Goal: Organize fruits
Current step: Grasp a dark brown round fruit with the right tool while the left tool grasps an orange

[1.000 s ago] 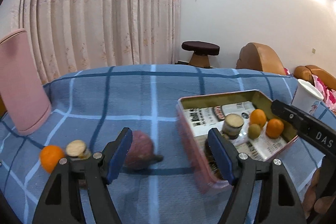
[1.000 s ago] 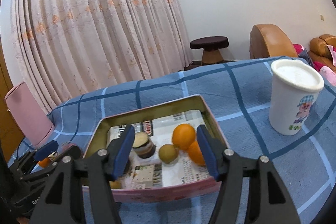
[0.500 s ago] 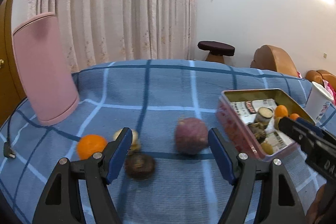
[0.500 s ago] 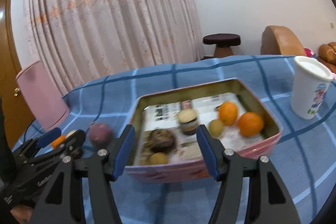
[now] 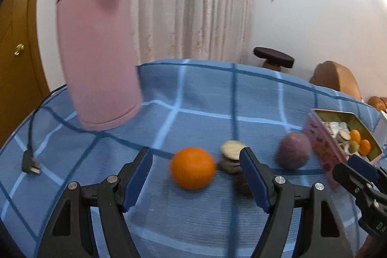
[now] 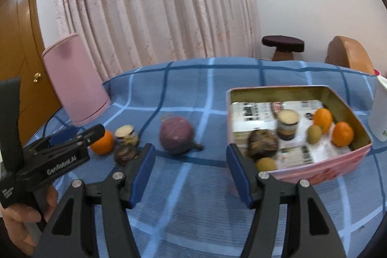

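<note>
Orange fruit (image 5: 192,167) between wide-set left gripper (image 5: 196,179) jaws, right gripper (image 6: 191,173) empty

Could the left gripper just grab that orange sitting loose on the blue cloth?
Probably yes. The left gripper is open, with the orange right ahead between its fingers and nothing in front of it; a small jar stands close beside it.

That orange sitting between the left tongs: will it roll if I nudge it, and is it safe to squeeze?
The orange looks round and lies loose on the flat tablecloth, so a nudge would probably roll it, perhaps into the small jar beside it. Its rind looks firm; a moderate squeeze from the open left tongs should hold.
</note>
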The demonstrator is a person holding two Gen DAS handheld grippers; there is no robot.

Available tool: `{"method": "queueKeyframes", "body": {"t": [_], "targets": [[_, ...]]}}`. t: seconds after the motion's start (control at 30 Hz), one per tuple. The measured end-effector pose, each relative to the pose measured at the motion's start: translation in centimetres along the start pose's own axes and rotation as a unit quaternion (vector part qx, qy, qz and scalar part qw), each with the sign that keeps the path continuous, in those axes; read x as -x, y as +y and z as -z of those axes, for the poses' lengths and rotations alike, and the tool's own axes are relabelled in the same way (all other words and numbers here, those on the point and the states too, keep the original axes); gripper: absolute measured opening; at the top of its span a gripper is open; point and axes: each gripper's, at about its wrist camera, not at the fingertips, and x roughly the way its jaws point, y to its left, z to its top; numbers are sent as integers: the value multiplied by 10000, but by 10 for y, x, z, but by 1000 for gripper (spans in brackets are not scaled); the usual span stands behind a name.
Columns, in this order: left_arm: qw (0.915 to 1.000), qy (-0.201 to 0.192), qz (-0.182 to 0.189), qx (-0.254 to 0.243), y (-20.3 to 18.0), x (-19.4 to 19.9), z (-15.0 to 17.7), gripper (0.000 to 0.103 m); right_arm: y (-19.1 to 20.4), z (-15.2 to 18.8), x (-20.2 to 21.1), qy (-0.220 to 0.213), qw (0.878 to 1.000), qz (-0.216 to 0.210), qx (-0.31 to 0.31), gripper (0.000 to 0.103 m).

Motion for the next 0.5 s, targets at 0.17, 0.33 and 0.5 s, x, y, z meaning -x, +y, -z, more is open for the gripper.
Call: {"method": "queueKeyframes", "body": {"t": [0.17, 0.33, 0.5], "targets": [[9995, 124, -136, 270, 32, -6, -1, 76, 29, 1, -15, 207, 9993, -179, 252, 65], [9989, 299, -181, 307, 49, -14, -4, 75, 50, -1, -39, 546, 9972, -315, 401, 65], [9988, 426, 0, 228, 53, -18, -4, 76, 69, -2, -68, 1012, 9928, -319, 559, 65]]}}
